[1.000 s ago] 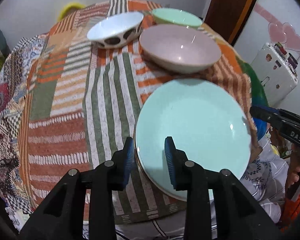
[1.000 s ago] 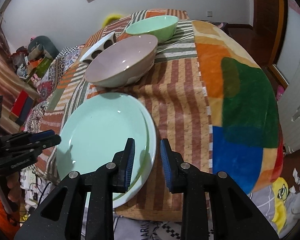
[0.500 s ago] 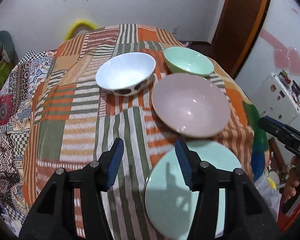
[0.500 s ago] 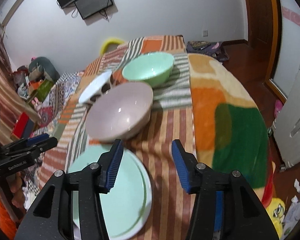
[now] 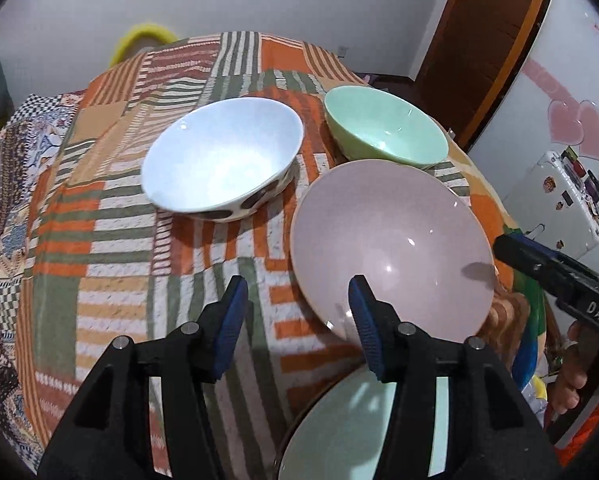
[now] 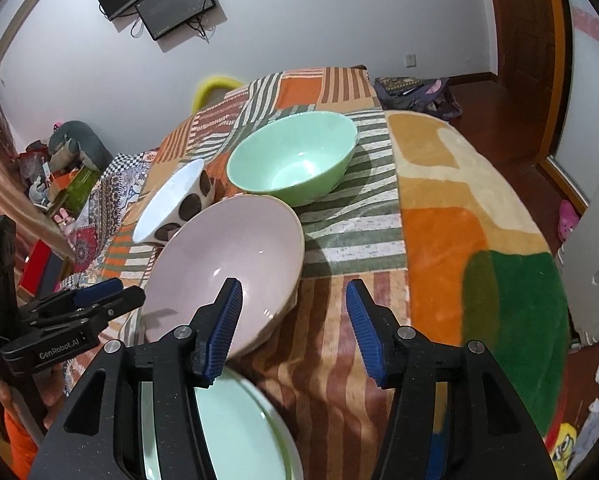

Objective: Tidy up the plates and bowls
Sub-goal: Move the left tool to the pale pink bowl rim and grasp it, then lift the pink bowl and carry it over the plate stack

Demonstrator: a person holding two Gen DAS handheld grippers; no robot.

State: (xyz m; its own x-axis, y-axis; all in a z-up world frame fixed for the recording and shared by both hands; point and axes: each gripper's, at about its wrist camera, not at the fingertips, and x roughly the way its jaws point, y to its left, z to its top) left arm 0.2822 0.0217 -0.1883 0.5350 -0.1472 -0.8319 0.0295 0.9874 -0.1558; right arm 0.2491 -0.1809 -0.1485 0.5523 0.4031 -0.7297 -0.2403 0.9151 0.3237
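Observation:
A large pink bowl [image 5: 391,248] [image 6: 227,264] sits on the patchwork cloth of the table [image 5: 119,240]. Behind it stand a white bowl with dark spots [image 5: 223,160] [image 6: 171,200] and a mint green bowl [image 5: 383,128] [image 6: 295,156]. Mint plates [image 5: 339,432] [image 6: 235,432] lie stacked at the near edge, under both grippers. My left gripper [image 5: 297,282] hovers at the pink bowl's near left rim, jaws closing, gripping nothing. My right gripper [image 6: 293,284] hovers at the bowl's near right rim, jaws opening, pads clear of it.
A white fridge [image 5: 559,200] and a brown door stand to the right. A yellow chair back [image 5: 147,36] rises behind the table. A screen [image 6: 159,4] hangs on the wall. Clutter [image 6: 59,168] fills the left side, and a bag [image 6: 415,92] lies on the floor.
Both grippers let go of the mint plate's rim, opened wider and moved forward over the table to the pink bowl. The plates now lie beneath them.

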